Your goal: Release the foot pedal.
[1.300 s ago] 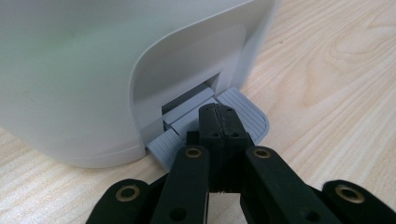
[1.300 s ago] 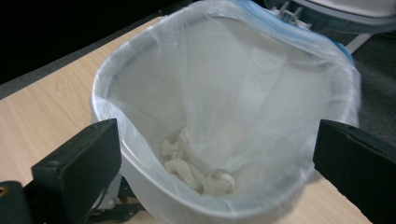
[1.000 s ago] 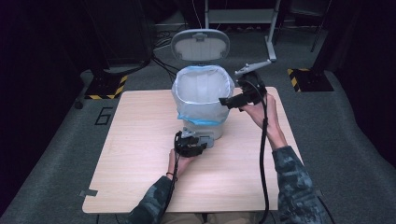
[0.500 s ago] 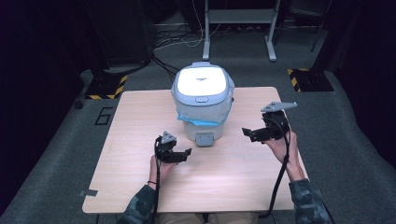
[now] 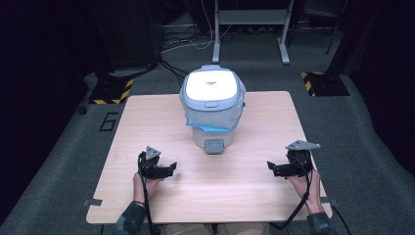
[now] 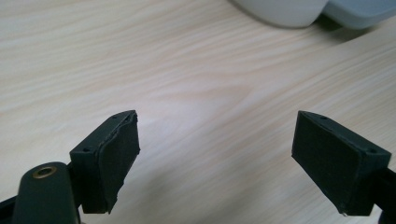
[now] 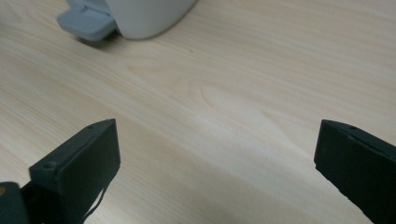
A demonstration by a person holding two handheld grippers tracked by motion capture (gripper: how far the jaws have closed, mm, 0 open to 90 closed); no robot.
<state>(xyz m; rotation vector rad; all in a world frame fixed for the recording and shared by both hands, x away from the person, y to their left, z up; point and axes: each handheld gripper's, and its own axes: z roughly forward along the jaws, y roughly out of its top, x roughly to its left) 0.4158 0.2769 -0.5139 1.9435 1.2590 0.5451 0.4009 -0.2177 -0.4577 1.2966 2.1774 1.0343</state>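
Note:
A white pedal bin (image 5: 212, 105) stands at the back middle of the wooden table (image 5: 235, 191), its lid (image 5: 211, 84) down and a blue liner edge (image 5: 210, 127) showing under the rim. Its grey pedal (image 5: 214, 146) faces the person. My left gripper (image 5: 171, 168) lies low at the front left, pointing right. Its jaws have just been opening and stand open with nothing between them (image 6: 217, 140). My right gripper (image 5: 270, 168) sits at the front right, pointing left, open and empty (image 7: 217, 140). The bin's base (image 7: 149, 14) and pedal (image 7: 86, 23) lie ahead of it.
Bare wood lies between the two grippers and in front of the bin. On the grey floor behind the table stand a metal frame (image 5: 249, 19) and two yellow-and-black striped plates (image 5: 110, 90) (image 5: 323, 83).
The bin's lid, up a second ago, is now down. My right gripper has dropped from the lid to the table's front right. My left gripper has drawn back left from the pedal.

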